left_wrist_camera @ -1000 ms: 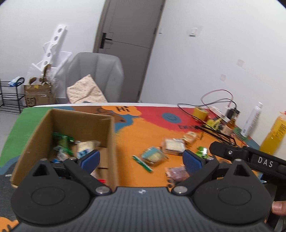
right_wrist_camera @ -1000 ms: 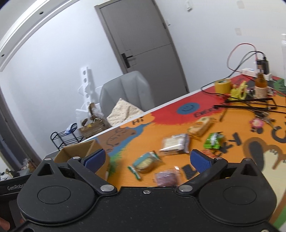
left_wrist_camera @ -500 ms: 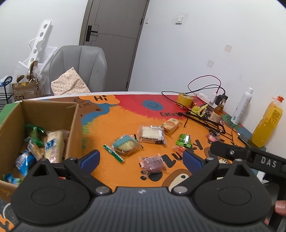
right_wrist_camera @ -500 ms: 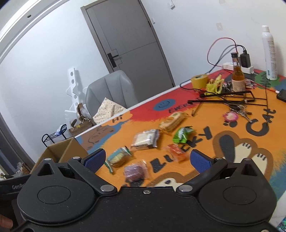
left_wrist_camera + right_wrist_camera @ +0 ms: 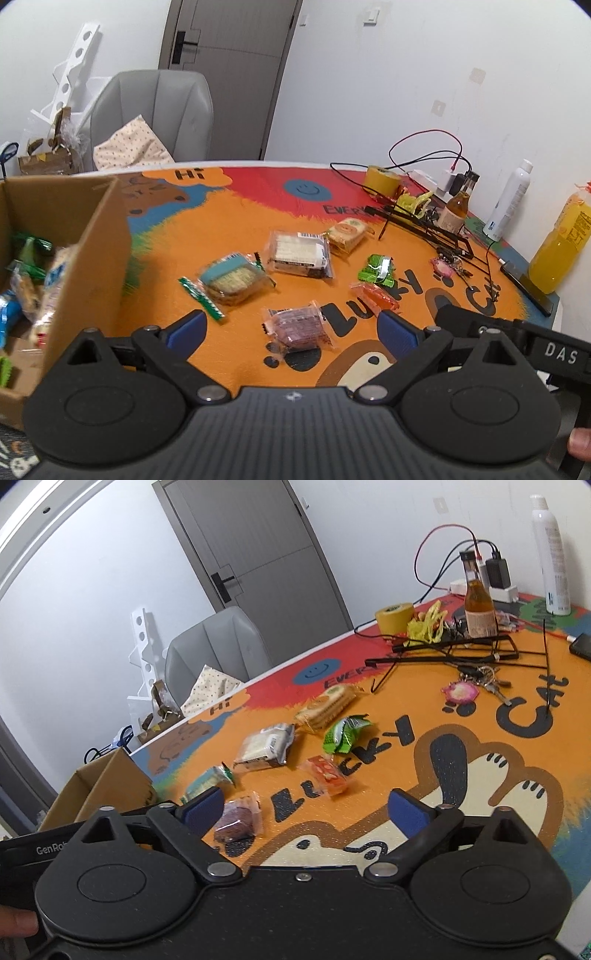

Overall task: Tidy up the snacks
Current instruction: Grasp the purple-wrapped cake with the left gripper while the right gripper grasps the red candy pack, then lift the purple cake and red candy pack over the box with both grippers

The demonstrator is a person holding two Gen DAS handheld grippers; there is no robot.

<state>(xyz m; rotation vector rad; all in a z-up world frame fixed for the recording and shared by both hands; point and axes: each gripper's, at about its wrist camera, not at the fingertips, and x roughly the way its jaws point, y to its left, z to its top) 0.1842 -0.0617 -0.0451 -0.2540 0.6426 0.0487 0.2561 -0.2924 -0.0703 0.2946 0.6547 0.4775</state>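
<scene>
Several wrapped snacks lie on the orange mat: a purple pack (image 5: 297, 326) (image 5: 236, 818), a teal-topped cracker pack (image 5: 232, 277), a white wafer pack (image 5: 301, 253) (image 5: 266, 746), a green pouch (image 5: 376, 269) (image 5: 345, 733), an orange-red candy pack (image 5: 375, 295) (image 5: 327, 775) and a biscuit pack (image 5: 347, 232) (image 5: 327, 705). A cardboard box (image 5: 92, 251) (image 5: 107, 786) at the left holds several snacks. My left gripper (image 5: 291, 330) is open and empty, above the purple pack. My right gripper (image 5: 306, 808) is open and empty, above the mat near the candy pack.
At the far right stand a yellow tape roll (image 5: 382, 179), a brown bottle (image 5: 478, 605), a white spray can (image 5: 552, 554), an orange juice bottle (image 5: 559, 243), cables, a black wire rack (image 5: 454, 651), keys (image 5: 476, 685) and a phone (image 5: 528, 286). A grey chair (image 5: 155, 110) stands behind the table.
Both grippers have swung right, away from the box and toward the snacks on the mat. Both stay open and empty.
</scene>
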